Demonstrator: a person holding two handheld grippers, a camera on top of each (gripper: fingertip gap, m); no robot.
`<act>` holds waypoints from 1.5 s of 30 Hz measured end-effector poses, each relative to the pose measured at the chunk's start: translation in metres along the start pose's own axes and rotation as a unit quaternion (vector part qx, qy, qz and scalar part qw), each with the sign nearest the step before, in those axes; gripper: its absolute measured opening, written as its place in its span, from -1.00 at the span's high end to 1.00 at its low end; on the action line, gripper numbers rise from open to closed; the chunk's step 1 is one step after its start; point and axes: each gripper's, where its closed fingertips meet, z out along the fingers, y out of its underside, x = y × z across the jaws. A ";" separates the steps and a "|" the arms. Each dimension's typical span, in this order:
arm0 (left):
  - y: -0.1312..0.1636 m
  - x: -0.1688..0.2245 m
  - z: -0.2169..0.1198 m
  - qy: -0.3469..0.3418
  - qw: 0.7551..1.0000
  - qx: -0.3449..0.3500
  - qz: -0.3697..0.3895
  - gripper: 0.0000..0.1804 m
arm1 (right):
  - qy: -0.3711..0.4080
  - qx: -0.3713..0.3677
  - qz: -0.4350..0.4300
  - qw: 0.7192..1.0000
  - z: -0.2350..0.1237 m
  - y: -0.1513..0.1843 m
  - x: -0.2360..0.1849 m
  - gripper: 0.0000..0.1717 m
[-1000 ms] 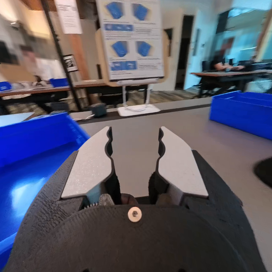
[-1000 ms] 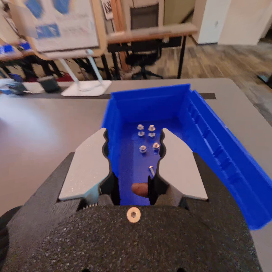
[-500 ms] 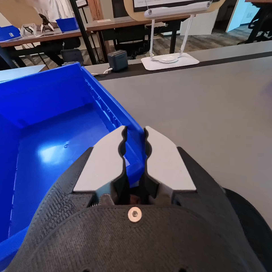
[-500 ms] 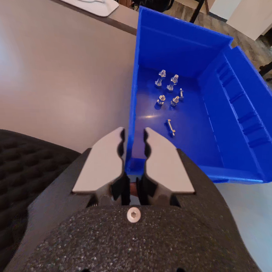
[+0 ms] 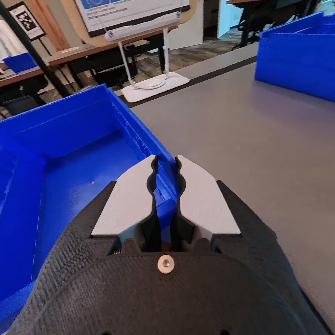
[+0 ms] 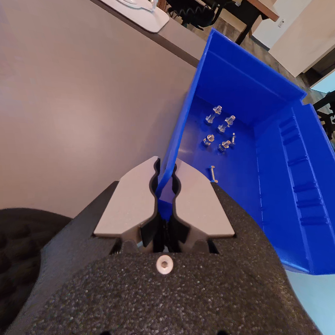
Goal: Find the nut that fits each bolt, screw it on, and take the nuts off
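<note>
You are looking at six silvery bolts lying on the floor of the blue bin (image 6: 272,163) toward its far end. Four thick ones are sitting in a loose square: two longer bolts (image 6: 213,114) (image 6: 226,123) leaning at the back, each wearing a nut near its tip, and two shorter ones (image 6: 208,140) (image 6: 224,145) just in front, nuts on. A thin small bolt (image 6: 233,138) is resting just beside them, and another thin bolt (image 6: 213,174) is lying flat, nearer you
</note>
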 end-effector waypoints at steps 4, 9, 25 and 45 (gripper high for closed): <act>-0.008 0.024 0.014 0.037 0.999 0.000 0.019 0.82 | -0.010 -0.002 -0.010 1.000 0.009 -0.017 -0.027 0.85; -0.014 0.045 0.026 0.071 0.997 -0.010 0.035 0.82 | -0.040 -0.002 -0.020 0.999 0.013 -0.037 -0.069 0.81; -0.084 0.082 -0.016 0.068 0.976 0.204 -0.045 0.41 | -0.247 0.164 0.069 0.952 -0.038 -0.107 -0.168 -0.10; -0.025 0.177 0.092 0.129 0.991 -0.036 0.005 0.25 | -0.049 0.000 0.103 0.993 0.022 0.000 0.006 0.46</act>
